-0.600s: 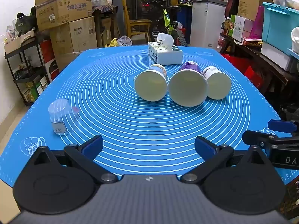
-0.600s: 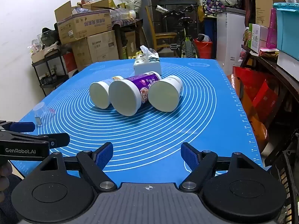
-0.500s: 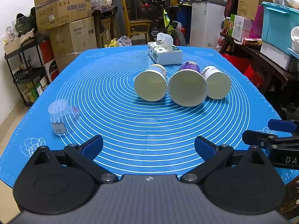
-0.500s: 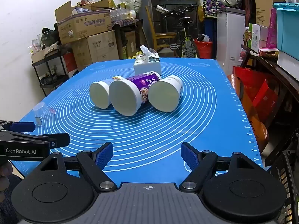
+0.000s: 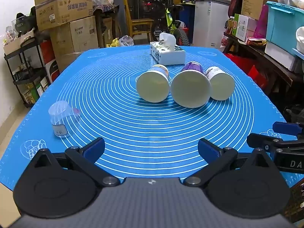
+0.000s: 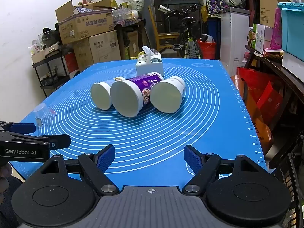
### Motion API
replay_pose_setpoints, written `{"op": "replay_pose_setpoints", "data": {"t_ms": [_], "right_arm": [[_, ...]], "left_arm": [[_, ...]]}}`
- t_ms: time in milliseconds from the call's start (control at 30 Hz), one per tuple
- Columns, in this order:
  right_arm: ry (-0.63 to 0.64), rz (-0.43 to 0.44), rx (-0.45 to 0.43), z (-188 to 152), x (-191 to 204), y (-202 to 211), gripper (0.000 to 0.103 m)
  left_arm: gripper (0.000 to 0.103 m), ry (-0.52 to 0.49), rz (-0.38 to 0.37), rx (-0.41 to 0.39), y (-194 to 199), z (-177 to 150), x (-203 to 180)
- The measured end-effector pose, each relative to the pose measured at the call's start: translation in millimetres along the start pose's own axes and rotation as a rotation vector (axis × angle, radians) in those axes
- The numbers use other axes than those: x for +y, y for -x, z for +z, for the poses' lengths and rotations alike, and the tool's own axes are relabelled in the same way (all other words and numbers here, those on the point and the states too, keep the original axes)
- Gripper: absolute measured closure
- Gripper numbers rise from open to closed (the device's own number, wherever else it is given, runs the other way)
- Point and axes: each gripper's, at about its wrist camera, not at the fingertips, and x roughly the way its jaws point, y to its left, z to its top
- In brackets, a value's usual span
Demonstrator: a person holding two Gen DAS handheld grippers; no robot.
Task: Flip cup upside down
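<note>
Three paper cups lie on their sides in a row on the blue mat (image 5: pixel 117 114), open mouths toward me: a blue-printed cup (image 5: pixel 153 84), a larger purple cup (image 5: pixel 191 88) and a white cup (image 5: pixel 221 84). They also show in the right wrist view: the blue-printed cup (image 6: pixel 100 96), the purple cup (image 6: pixel 127 99), the white cup (image 6: pixel 166 97). My left gripper (image 5: pixel 151 150) is open and empty near the mat's front edge. My right gripper (image 6: pixel 149 158) is open and empty, also at the front edge. Both are well short of the cups.
A small clear plastic cup (image 5: pixel 60 120) stands upside down at the front left. A tissue box (image 5: pixel 167 54) sits behind the cups. Boxes, shelves, a chair and a bicycle crowd the room around the table. The right gripper's fingers (image 5: pixel 281 133) show at the left view's right edge.
</note>
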Motion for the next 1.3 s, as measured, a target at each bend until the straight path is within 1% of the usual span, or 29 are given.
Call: {"op": "replay_pose_setpoints", "data": {"t_ms": [67, 933, 1300], "right_arm": [[0.001, 0.001, -0.001, -1.3, 4.7, 2.5, 0.021], [0.003, 0.002, -0.005, -0.5, 1.2, -0.1, 0.021], [0.007, 0.006, -0.007, 1.1, 0.6, 5.2, 0.021]], "left_arm": [[0.000, -0.003, 0.000, -0.002, 0.8, 0.1, -0.2], [0.000, -0.021, -0.006, 0.004, 3.0, 0.6, -4.8], [0.000, -0.023, -0.005, -0.001, 5.6, 0.9, -4.6]]}}
